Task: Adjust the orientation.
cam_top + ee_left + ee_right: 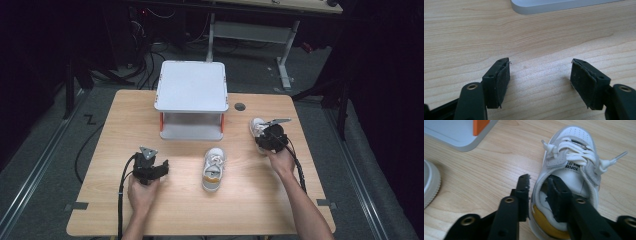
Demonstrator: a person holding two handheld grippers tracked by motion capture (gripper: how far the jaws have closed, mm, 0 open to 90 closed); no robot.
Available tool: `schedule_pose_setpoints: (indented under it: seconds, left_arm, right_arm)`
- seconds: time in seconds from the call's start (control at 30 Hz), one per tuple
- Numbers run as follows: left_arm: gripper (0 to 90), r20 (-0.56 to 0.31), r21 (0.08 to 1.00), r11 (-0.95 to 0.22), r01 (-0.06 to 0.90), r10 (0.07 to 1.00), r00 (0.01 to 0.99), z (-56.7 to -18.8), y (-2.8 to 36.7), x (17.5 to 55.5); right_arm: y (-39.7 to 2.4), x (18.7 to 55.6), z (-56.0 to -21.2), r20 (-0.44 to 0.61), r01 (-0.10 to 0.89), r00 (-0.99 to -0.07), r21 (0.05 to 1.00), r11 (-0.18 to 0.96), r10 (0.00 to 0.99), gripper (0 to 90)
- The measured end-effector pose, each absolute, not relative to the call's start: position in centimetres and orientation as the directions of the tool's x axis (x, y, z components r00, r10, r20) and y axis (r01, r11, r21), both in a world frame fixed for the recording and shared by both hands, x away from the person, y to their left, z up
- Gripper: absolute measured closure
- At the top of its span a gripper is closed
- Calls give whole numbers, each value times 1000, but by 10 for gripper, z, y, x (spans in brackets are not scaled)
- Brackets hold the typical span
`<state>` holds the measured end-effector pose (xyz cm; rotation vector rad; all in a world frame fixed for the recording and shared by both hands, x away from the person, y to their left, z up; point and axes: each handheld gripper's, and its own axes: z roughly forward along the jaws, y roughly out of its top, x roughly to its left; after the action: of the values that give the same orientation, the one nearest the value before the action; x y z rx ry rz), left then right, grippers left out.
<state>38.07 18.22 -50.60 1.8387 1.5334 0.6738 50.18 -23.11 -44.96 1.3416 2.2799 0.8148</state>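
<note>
While the right claw [537, 188] sits at the heel of a small white shoe [571, 167] on the right side of the bench [100, 125], one jaw stands inside the shoe's opening and the other outside its side wall, with the wall between them; the jaws are close together, clenched on that collar. That shoe has white laces, a grey strap and a yellow patch at the heel, and its toe points away from the person. From the high view the right claw [270, 137] covers most of this shoe [256, 126], held by the right hand [282, 161]. A second white shoe [213, 168] lies near the middle of the bench, well apart from the first, toe pointing toward a white two-level stand [191, 85] with orange posts at the far side. The left claw [540, 72] rests low over bare wood, released, jaws wide apart with nothing between them; the left hand [142, 192] holds it at the near left.
</note>
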Motion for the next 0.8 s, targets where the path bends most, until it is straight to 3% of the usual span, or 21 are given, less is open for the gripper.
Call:
schedule_pose_setpoints:
  seconds: [0.33,0.8]
  left_arm:
    - [324,-17,748,-112,654,982,188,-506,183,381]
    - [325,-16,748,-112,655,982,186,-506,183,381]
  right_arm:
    - [-238,503,-451,24,660,-493,662,355,870,834]
    - [-235,477,-429,-33,586,-552,695,416,833,848]
